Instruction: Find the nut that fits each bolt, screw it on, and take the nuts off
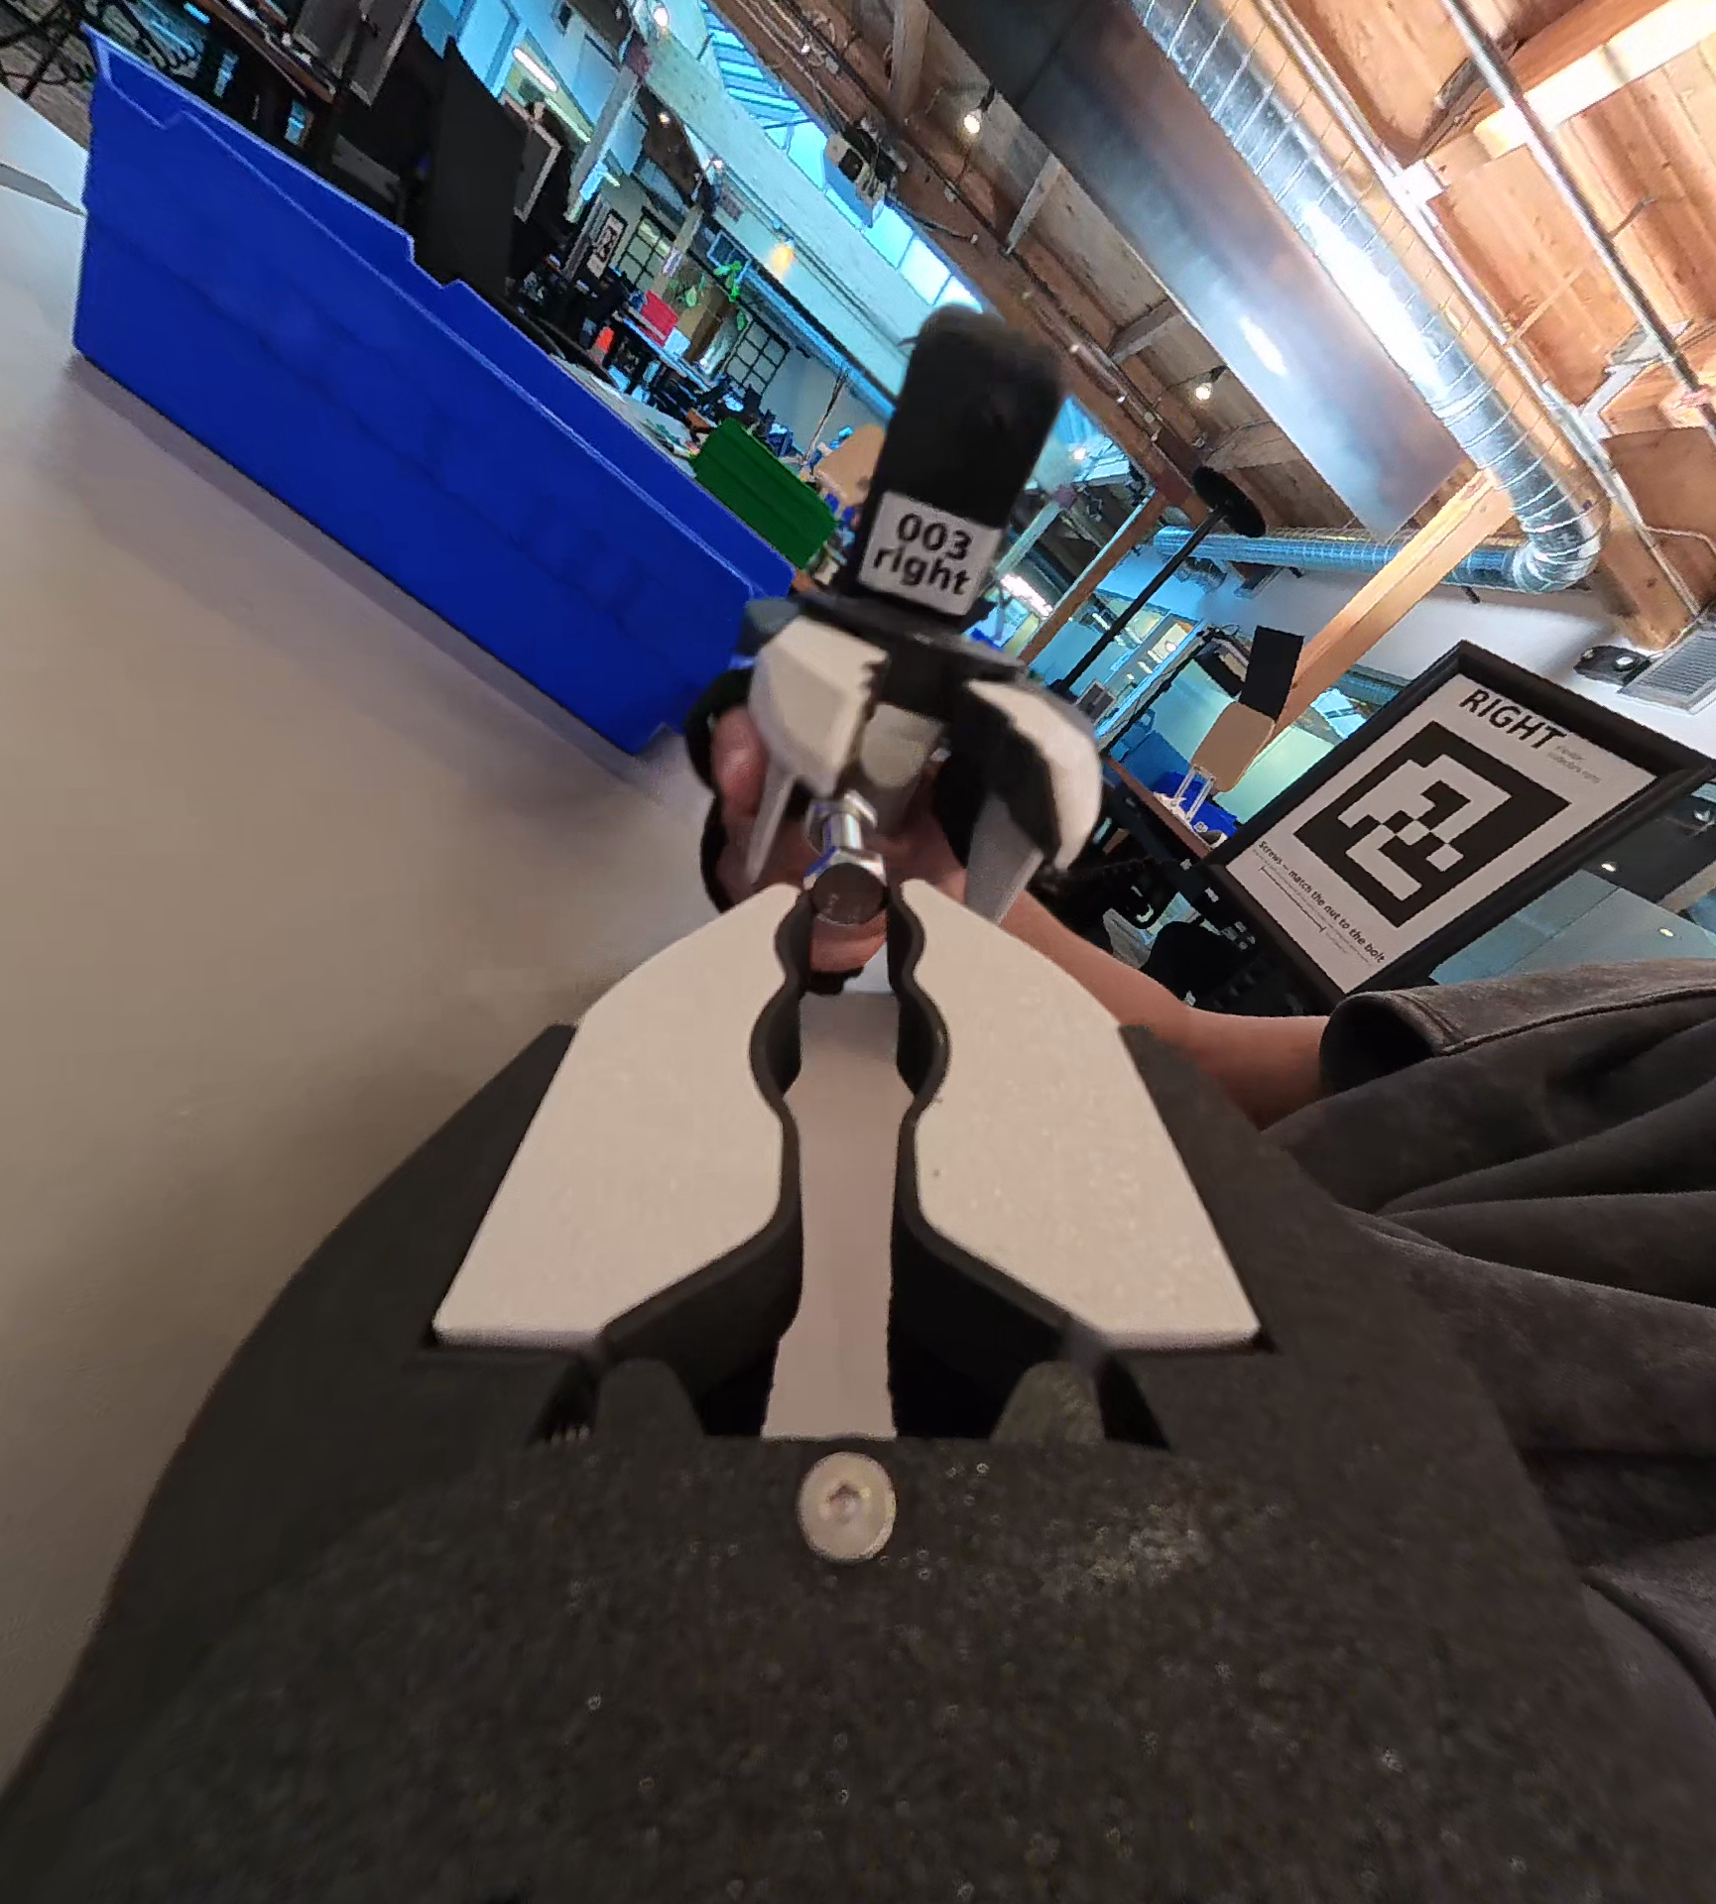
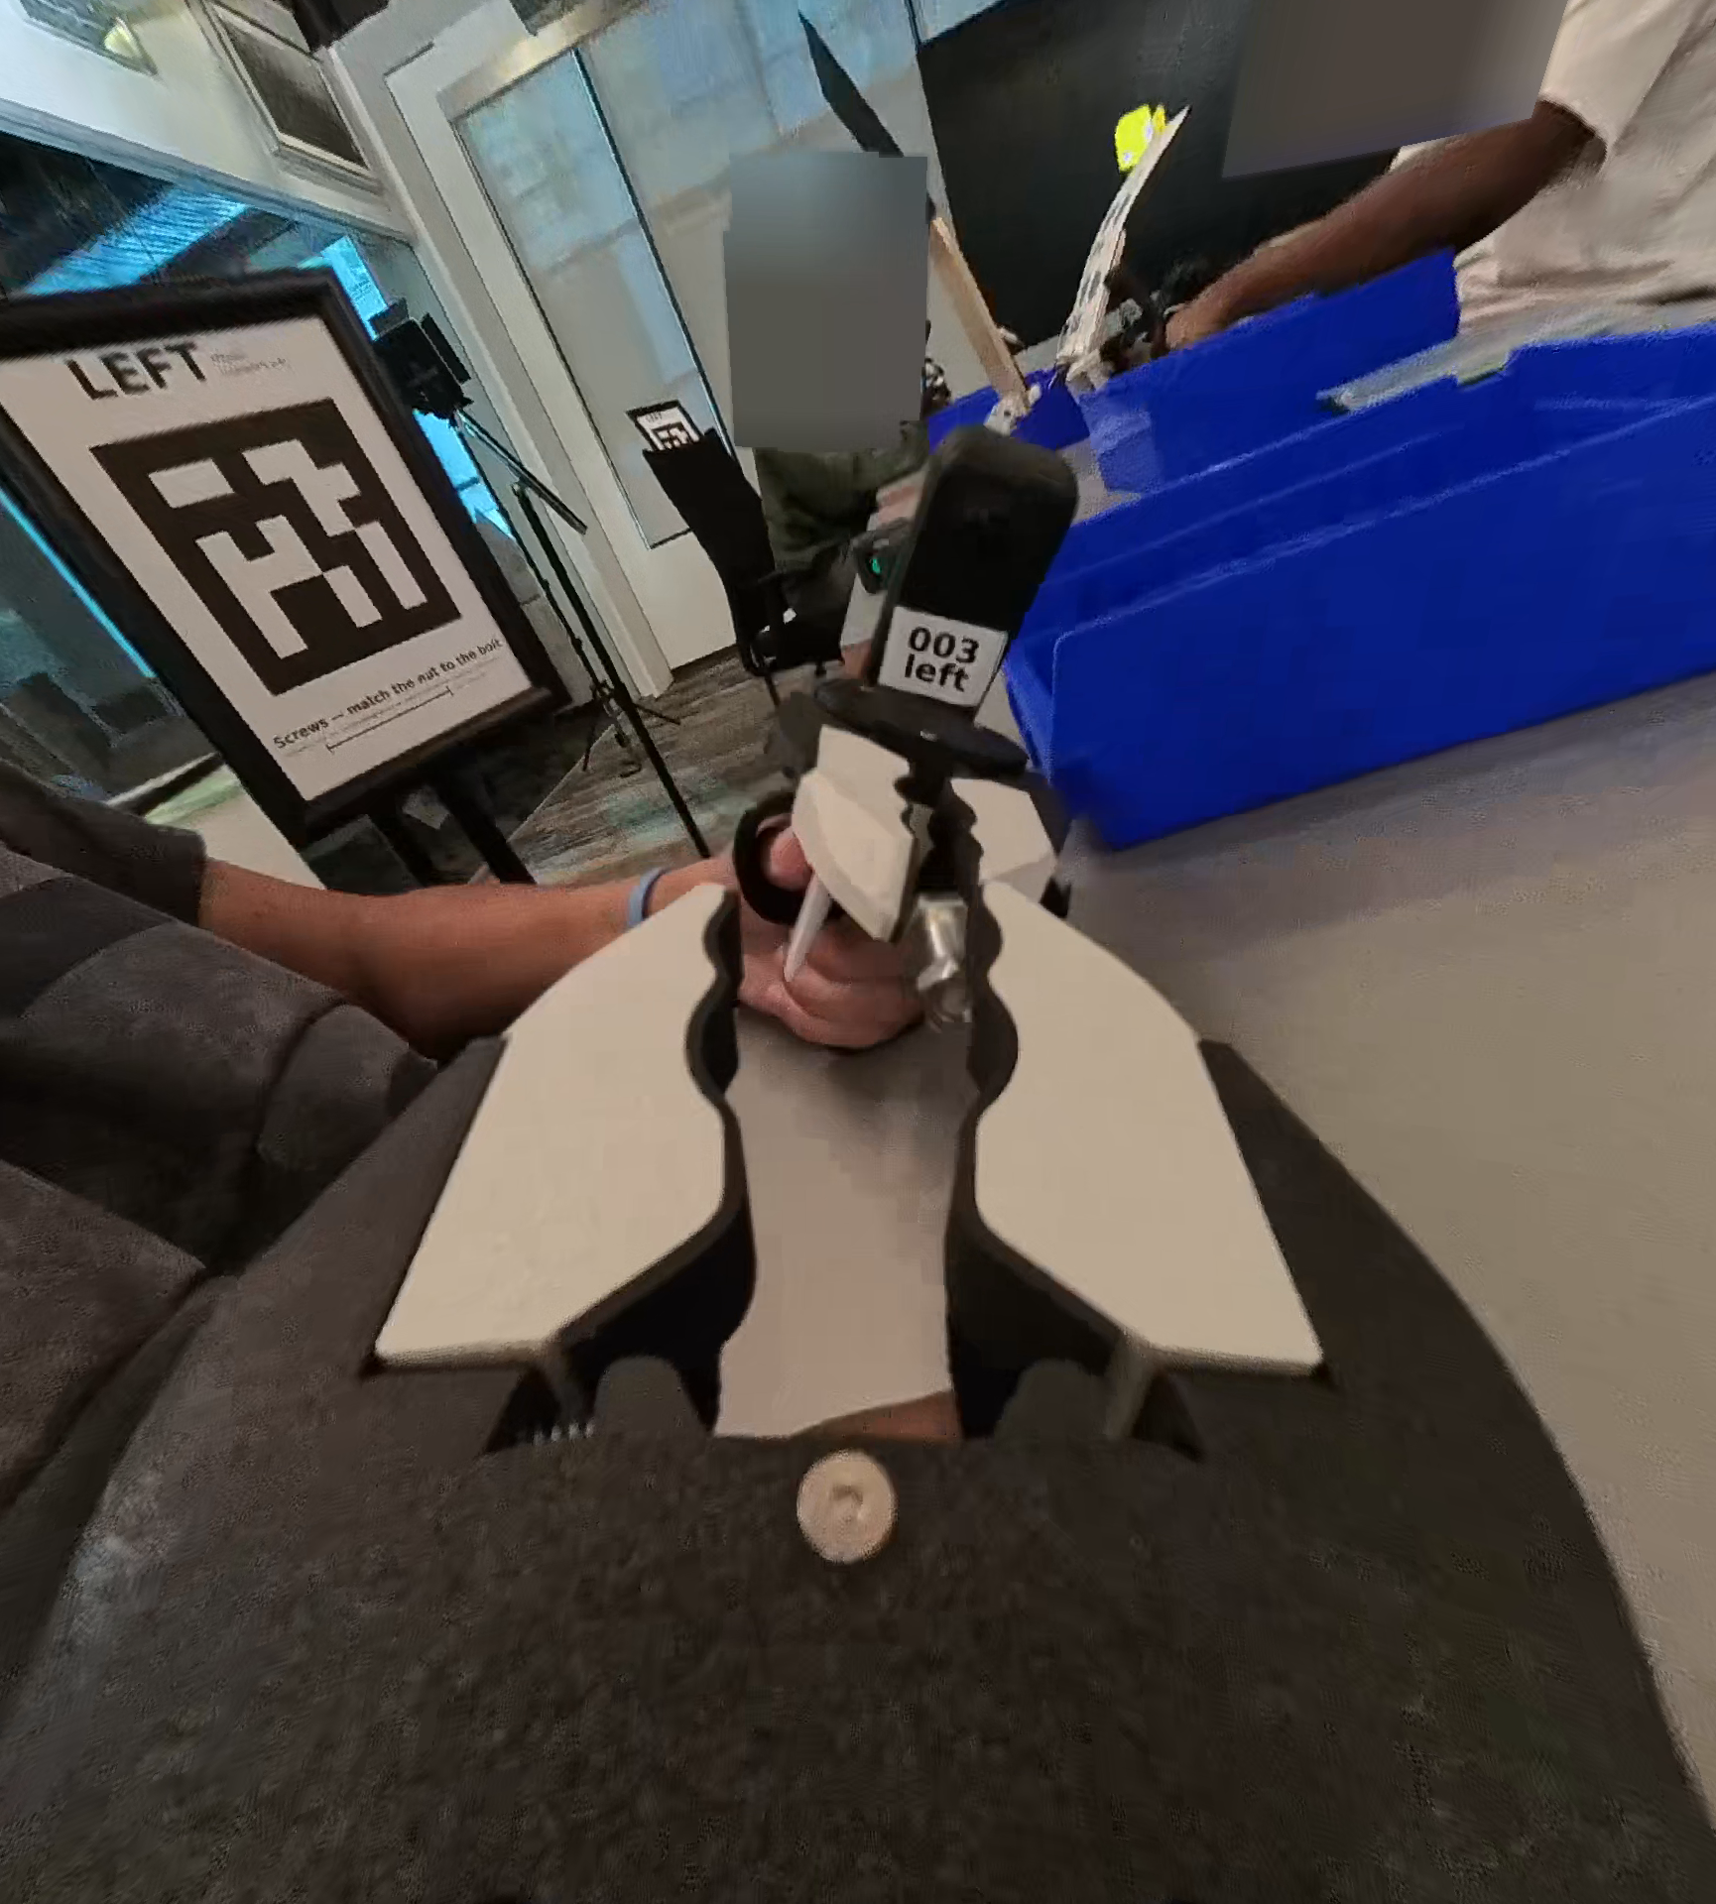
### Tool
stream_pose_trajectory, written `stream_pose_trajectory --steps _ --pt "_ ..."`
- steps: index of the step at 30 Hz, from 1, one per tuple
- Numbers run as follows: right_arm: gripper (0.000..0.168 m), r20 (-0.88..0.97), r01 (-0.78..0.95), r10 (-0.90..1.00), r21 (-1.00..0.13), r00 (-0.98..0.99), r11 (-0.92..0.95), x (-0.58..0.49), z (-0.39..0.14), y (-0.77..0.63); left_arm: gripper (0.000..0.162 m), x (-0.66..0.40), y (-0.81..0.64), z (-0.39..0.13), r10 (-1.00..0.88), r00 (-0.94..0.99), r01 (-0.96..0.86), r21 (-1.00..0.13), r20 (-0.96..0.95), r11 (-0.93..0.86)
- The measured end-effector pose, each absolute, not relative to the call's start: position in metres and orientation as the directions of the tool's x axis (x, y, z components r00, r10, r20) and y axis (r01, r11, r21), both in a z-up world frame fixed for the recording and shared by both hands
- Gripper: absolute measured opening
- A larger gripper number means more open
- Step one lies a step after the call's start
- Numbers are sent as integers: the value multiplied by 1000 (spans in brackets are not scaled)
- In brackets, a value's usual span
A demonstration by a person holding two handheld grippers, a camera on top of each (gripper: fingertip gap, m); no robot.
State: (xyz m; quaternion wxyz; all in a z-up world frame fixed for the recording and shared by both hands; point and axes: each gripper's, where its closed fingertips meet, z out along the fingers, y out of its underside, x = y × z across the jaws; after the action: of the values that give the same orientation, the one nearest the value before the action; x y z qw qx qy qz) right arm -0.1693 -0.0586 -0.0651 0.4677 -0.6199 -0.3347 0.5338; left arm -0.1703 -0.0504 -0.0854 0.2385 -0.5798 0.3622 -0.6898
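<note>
jaws of left gripper (image 1: pixel 849 907) clenched on bolt (image 1: pixel 844 876) head, right gripper (image 2: pixel 947 958) clamped on its far end; small rigid slick steel, best held by head.

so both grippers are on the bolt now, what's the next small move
Probably twist the right gripper about the bolt's axis while the left gripper holds firm. The left pinches the bolt by its head end, the right grips farther along the shaft. Whether that is the nut is unclear.

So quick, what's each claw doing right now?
Left claw: shut on the bolt head.
Right claw: shut on the other end, apparently a nut.
</note>
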Motion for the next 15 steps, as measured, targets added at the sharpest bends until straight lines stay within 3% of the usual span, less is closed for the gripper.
stream_pose_trajectory --steps 3,6,12,15 --pt "41 -346 -109 903 -938 253 -329 -160 -66 -50 13 -171 -53 -84 -756 -227 -93 -786 614 -611" --pt "43 -412 -27 884 -908 221 -417 -164 -91 -56 13 -170 -51 -85 -756 -218 -94 -784 617 -613" --pt "40 -334 -145 914 -941 233 -307 -159 -53 -53 13 -172 -48 -85 -756 -212 -88 -783 619 -616" --pt "41 -383 -79 888 -923 255 -376 -156 -78 -50 13 -173 -47 -84 -754 -215 -79 -781 620 -620"
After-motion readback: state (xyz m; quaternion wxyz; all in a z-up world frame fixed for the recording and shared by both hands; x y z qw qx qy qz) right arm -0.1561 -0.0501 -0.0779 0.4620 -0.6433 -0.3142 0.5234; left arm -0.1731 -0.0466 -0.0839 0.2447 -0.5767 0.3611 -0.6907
